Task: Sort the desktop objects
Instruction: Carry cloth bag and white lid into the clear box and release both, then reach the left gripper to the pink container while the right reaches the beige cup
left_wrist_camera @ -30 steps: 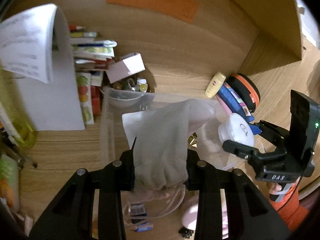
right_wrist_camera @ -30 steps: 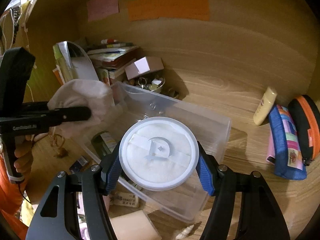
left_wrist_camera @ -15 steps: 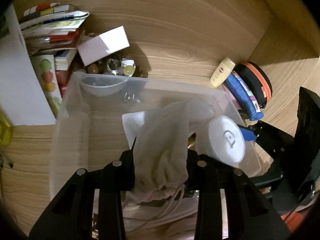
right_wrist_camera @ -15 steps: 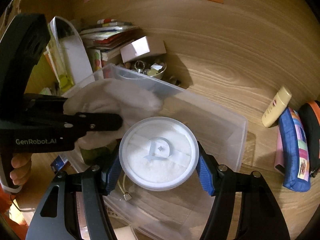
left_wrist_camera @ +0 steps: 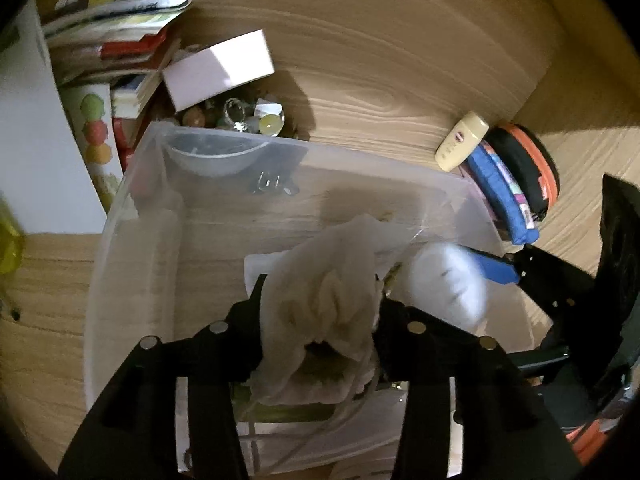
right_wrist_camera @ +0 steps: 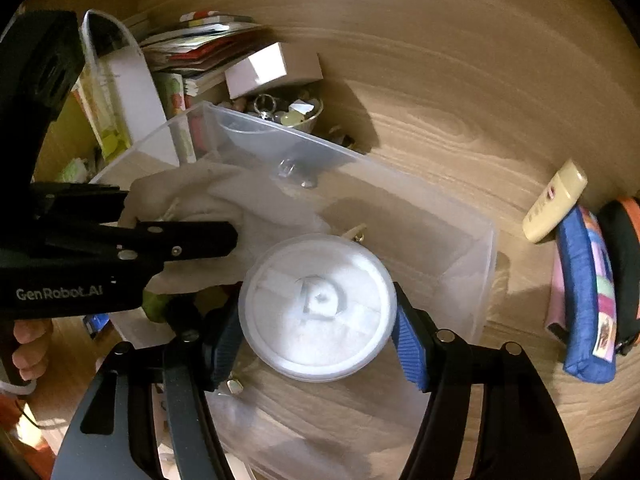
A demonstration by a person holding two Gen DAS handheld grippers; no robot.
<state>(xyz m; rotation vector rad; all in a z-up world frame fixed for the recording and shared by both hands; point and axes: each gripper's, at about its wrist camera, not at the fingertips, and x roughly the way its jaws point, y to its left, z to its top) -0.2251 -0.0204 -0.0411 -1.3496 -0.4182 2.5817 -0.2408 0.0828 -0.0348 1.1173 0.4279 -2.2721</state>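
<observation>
cloth pouch between left fingers

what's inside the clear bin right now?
Over the clear bin: the cloth pouch clamped in the left gripper and the round white case clamped in the right gripper. Bare floor shows beyond them; whatever lies beneath them is covered.

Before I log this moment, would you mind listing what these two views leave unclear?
- Left wrist view: the round white case is motion-blurred, so its lid mark is unreadable.
- Left wrist view: the cloth pouch in the left gripper hides the clear plastic bin floor beneath it.
- Right wrist view: the case in the right gripper covers the bin floor below; contact cannot be judged.
</observation>
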